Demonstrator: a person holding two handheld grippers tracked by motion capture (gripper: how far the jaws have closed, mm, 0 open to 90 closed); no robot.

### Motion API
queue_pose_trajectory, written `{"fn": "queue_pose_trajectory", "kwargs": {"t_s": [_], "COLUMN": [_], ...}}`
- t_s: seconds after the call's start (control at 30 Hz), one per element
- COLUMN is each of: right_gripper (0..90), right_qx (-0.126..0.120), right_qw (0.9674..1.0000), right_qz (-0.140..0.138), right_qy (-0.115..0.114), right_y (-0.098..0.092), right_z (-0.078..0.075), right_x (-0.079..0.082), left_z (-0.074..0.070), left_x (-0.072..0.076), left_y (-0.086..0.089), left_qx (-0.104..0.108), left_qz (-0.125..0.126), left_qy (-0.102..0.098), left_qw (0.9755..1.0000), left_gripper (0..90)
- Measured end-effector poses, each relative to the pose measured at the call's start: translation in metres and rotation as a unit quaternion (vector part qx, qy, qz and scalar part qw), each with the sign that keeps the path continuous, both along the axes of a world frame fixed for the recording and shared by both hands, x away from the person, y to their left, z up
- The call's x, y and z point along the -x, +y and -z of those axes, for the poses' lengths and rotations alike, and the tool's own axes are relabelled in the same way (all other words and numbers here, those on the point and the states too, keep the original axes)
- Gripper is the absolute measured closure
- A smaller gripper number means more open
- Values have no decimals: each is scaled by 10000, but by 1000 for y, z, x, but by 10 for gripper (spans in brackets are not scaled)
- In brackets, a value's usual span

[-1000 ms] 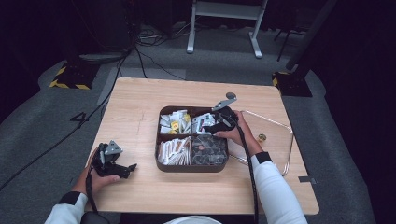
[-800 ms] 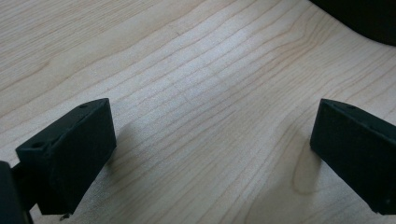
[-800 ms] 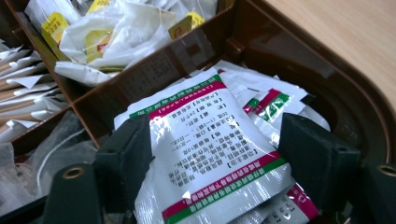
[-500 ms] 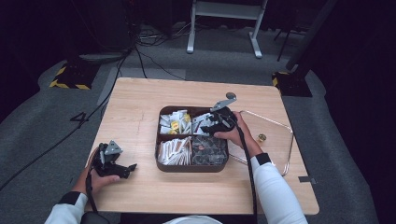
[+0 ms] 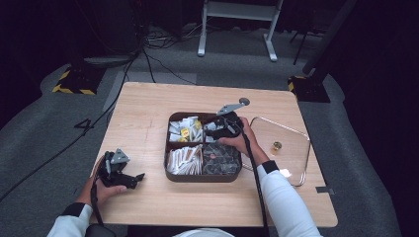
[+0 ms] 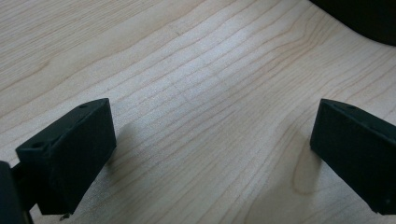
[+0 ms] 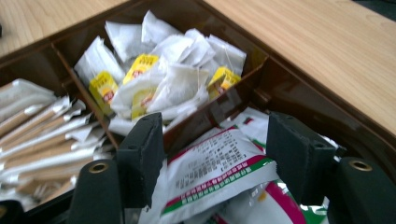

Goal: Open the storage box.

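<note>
Sachet [image 7: 219,170] print too blurred

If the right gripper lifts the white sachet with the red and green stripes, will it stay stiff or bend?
The sachet looks like thin printed foil, so it would probably sag and feel light. Its glossy surface may slip between the open right gripper jaws. It lies loose on other packets, so neighbours might shift.

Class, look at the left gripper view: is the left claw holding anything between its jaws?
No, the left claw stands wide open, with nothing but bare light wooden table between its two black jaws.
</note>
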State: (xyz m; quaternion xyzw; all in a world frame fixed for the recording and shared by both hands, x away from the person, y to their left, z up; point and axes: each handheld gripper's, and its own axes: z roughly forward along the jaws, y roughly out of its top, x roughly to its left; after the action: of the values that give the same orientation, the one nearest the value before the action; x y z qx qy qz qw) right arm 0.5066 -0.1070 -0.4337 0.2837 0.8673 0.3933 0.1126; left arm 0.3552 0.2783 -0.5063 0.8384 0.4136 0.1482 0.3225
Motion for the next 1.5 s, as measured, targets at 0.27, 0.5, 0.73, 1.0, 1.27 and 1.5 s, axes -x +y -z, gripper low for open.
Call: {"fn": "queue_pose_trajectory", "kwargs": {"t_s": [0.27,0.5,0.73,1.0,1.27,1.5], "right_gripper": [428,464,454,440,439,522], "right_qx": [-243,42,302,406,246,330], "right_qw": [9993,9991,9974,9980,9991,9991], "right_qz": [167,324,618,442,283,239], "right_qy": [222,283,226,189,198,121], "right_y": [-5,-17,-24,-22,-8,10], "right_z": [-1,-3,-4,-1,5,8], "right_x": [-2,1,4,9,1,-6], "left_z": [0,0,0,0,0,0], "left_x": [0,0,0,0,0,0], "left_y": [0,0,0,0,0,0], "left_qx": [-2,-9,-8,-6,-8,-7], "left_qz": [1,0,-6,-8,-6,-7], "left_qy": [0,0,-2,0,0,-1], "left_qw": [10000,10000,10000,10000,10000,10000], "left_gripper": [5,5,5,5,5,5]}}
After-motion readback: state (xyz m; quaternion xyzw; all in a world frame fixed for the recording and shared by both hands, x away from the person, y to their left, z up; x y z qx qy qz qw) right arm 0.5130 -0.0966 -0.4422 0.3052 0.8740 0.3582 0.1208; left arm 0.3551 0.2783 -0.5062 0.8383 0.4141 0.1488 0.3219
